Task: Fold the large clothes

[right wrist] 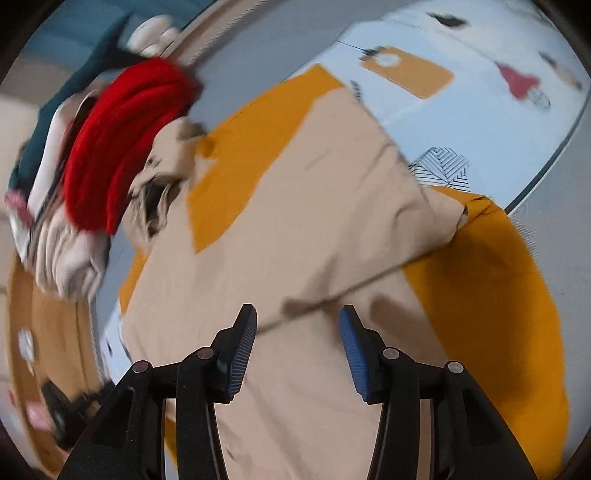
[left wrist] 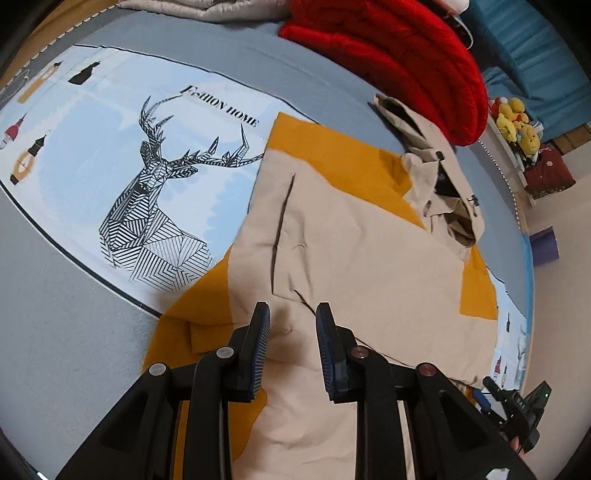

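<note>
While hovering low over beige cloth, left gripper (left wrist: 292,317) spread partway, nothing between the blue ribbed pads (left wrist: 258,343). Directly beneath and ahead of the tips: beige jacket (left wrist: 351,251) with mustard-yellow lining, spread flat. Just past the tips, a fold edge and a dark seam line running away along the cloth. Left of the left finger, a yellow corner of lining (left wrist: 199,306) on the bedcover. Further ahead and rightward, the rumpled collar (left wrist: 450,199), dark inside. Beyond the collar, a red padded garment (left wrist: 406,62) in a heap; further left along the far edge, a pale grey folded garment (left wrist: 177,7). Left of the jacket, a printed bedcover (left wrist: 122,155) bearing a geometric deer and the words "Fashion Home". Far right, past the bed edge, yellow plush toys (left wrist: 517,122). Low at the right, part of the other handheld device, black.

Right gripper (right wrist: 297,321) opened wider, likewise holding nothing, poised above the same jacket (right wrist: 295,221). View blurred. Just ahead of the tips, a fold ridge crossing the beige cloth. Right of the right finger, a broad yellow panel (right wrist: 491,314). Ahead and leftward, the collar (right wrist: 162,192), and beyond it the red garment (right wrist: 122,140) beside a pale bundle (right wrist: 70,258). Ahead and rightward, the bedcover (right wrist: 480,122).
</note>
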A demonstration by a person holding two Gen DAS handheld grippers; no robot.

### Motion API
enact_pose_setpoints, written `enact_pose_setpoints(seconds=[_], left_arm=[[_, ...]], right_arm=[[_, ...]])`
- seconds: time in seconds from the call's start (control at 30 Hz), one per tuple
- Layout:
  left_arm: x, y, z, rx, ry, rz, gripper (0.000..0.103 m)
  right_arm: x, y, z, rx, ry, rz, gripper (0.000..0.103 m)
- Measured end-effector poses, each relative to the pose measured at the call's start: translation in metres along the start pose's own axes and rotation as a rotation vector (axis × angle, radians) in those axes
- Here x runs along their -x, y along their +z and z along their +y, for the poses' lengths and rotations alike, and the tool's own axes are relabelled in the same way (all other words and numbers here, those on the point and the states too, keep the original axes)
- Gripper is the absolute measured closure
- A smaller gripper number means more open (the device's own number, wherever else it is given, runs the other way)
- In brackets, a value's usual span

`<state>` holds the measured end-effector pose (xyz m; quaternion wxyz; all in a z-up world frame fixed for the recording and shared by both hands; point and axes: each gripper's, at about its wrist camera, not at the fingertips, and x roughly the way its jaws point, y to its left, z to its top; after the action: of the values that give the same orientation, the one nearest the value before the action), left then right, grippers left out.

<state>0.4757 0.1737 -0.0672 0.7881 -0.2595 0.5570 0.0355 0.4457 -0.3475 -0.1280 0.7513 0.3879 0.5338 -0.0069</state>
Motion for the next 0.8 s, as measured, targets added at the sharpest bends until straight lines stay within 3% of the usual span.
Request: enact_pose_setpoints(seconds=[0.17, 0.2, 0.23, 0.3, 0.47, 0.53, 0.7, 0.73, 0.8], left_arm=[[-0.017, 0.004, 0.007, 0.027, 0.012, 0.021, 0.081], [-0.021, 0.005, 0.01, 0.038, 0.01, 0.028, 0.081], [-0.024, 0.006, 0.011, 0.046, 0.005, 0.03, 0.081], [-0.028, 0.008, 0.013, 0.052, 0.006, 0.036, 0.081], [-0.04, 0.006, 0.005, 0.032, -0.019, 0.071, 0.079], [-0.044, 0.003, -0.001, 0.012, -0.025, 0.084, 0.079], [-0.06, -0.006, -0.005, 0.0, -0.011, 0.123, 0.077], [-0.062, -0.007, -0.004, 0.004, -0.009, 0.125, 0.079], [-0.064, -0.01, -0.005, -0.005, -0.041, 0.127, 0.102]], right_arm=[[-0.017, 0.018, -0.027, -0.145, 0.024, 0.031, 0.055], [-0.017, 0.02, -0.031, -0.158, 0.031, 0.029, 0.067], [-0.016, 0.022, -0.033, -0.158, 0.023, 0.013, 0.09], [-0.013, 0.022, -0.04, -0.173, 0.015, -0.012, 0.098], [0.005, 0.028, -0.053, -0.257, -0.054, -0.07, 0.096], [0.002, 0.027, -0.049, -0.246, -0.056, -0.031, 0.091], [0.024, 0.007, -0.021, -0.149, -0.113, -0.084, 0.087], [0.03, 0.005, -0.012, -0.096, -0.11, -0.109, 0.086], [0.033, 0.008, 0.008, 0.009, -0.095, -0.153, 0.08]])
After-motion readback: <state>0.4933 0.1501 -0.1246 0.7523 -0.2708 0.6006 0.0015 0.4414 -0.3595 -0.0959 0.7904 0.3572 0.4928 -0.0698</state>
